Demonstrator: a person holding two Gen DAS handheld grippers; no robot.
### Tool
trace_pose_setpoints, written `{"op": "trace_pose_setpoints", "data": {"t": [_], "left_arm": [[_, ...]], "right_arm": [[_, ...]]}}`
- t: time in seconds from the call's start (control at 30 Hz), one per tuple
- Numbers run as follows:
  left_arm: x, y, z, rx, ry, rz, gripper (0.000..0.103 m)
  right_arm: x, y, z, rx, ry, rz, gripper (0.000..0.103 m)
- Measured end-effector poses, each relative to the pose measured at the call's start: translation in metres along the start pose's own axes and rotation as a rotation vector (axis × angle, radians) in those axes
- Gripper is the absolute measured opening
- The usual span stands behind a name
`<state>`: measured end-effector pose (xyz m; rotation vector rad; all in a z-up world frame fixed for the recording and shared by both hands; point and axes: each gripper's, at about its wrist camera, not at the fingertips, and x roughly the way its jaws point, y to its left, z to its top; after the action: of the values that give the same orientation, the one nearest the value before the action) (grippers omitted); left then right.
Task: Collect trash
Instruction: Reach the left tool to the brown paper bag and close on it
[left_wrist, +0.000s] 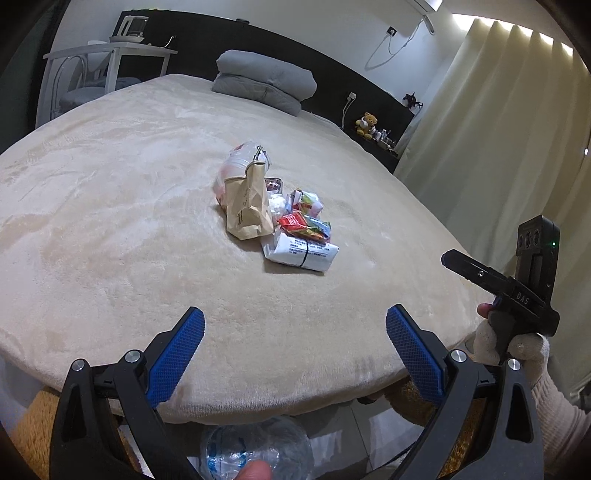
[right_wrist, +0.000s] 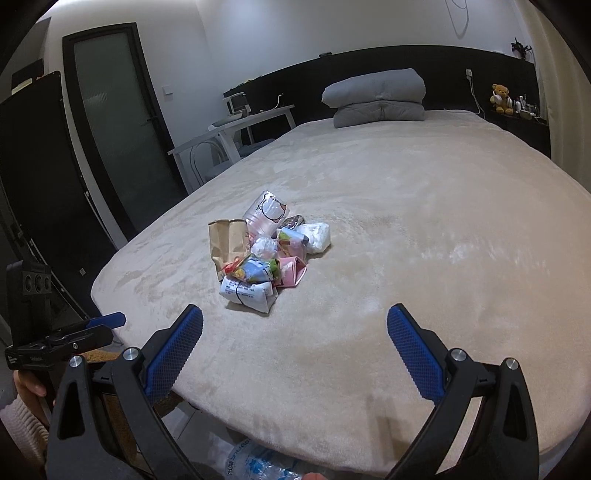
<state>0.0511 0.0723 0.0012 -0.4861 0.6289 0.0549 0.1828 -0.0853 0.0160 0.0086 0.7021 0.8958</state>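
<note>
A pile of trash lies mid-bed on the beige blanket (left_wrist: 110, 221): a brown paper bag (left_wrist: 247, 206), a clear plastic cup (left_wrist: 236, 166), colourful snack wrappers (left_wrist: 306, 221) and a white packet (left_wrist: 301, 253). The same pile shows in the right wrist view, with the paper bag (right_wrist: 227, 245), the cup (right_wrist: 264, 214) and the white packet (right_wrist: 247, 293). My left gripper (left_wrist: 295, 332) is open and empty, near the bed's front edge, short of the pile. My right gripper (right_wrist: 295, 332) is open and empty, also short of the pile. The right gripper also shows in the left view (left_wrist: 461, 264).
A folded grey duvet (left_wrist: 266, 79) sits at the head of the bed. A white desk (left_wrist: 110, 55) and chair stand at the left, a curtain (left_wrist: 498, 129) at the right. A clear plastic bag (left_wrist: 255, 454) lies below the bed's edge. A dark door (right_wrist: 118, 122) is at left.
</note>
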Motion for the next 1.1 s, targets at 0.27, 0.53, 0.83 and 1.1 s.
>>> {"op": "trace_pose_setpoints", "data": {"t": [0.27,0.53,0.83,1.1], "left_arm": [[0.038,0.031,0.045,-0.094,0.027,-0.004,0.096],[0.091,0.054,0.087,-0.151,0.084,-0.026,0.096],[0.153,0.076,0.117,-0.167,0.184,-0.148,0.096],[0.185,0.084,0.119,-0.155,0.246,-0.224,0.089]], "right_arm": [[0.062,-0.016,0.037,0.047,0.100,0.083,0.099],[0.126,-0.035,0.057,0.149,0.212,0.197,0.099],[0.176,-0.054,0.064,0.290,0.324,0.320,0.076],[0.196,-0.059,0.067,0.275,0.353,0.310,0.057]]}}
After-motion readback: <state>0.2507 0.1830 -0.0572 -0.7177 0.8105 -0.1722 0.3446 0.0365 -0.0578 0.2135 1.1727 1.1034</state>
